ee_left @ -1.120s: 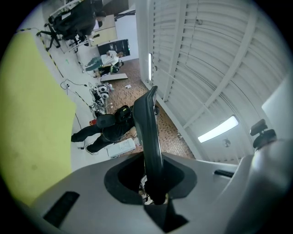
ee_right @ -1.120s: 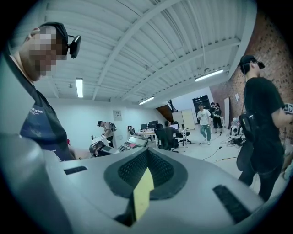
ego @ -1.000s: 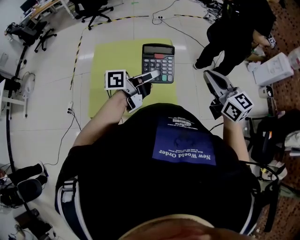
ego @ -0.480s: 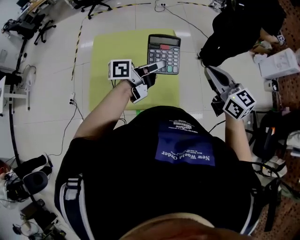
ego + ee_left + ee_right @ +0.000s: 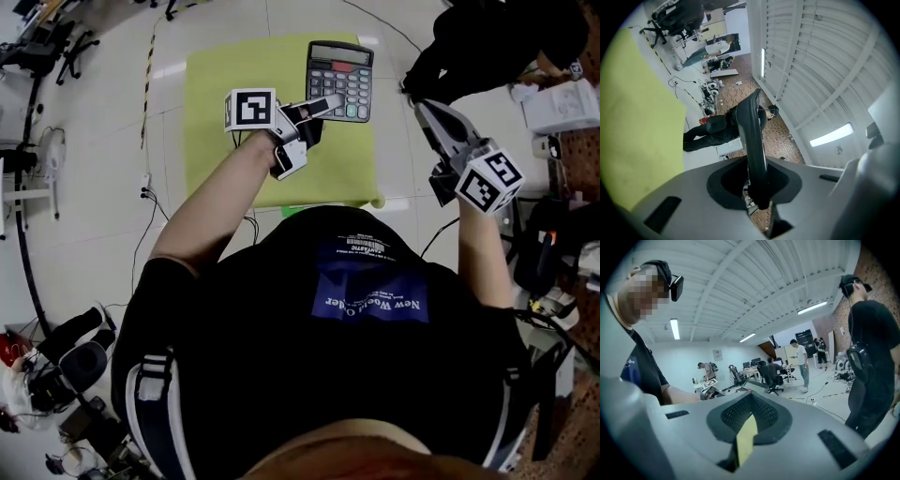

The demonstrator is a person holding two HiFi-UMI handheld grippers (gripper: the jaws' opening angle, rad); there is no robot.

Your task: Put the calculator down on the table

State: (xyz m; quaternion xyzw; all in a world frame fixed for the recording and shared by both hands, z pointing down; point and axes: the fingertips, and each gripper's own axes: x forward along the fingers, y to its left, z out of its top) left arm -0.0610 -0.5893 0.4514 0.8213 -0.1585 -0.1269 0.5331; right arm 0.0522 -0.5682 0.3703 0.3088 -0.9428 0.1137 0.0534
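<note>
The left gripper has its jaws clamped on the calculator's near edge, holding it over the yellow table's far right corner. The right gripper is closed and empty, off the table above the pale tiled floor.

The yellow-green table lies bare across its left and middle, open to a reach from above. The calculator and the left gripper crowd its far right corner. Beyond that corner stands a person in black, seemingly close to the edge.
</note>
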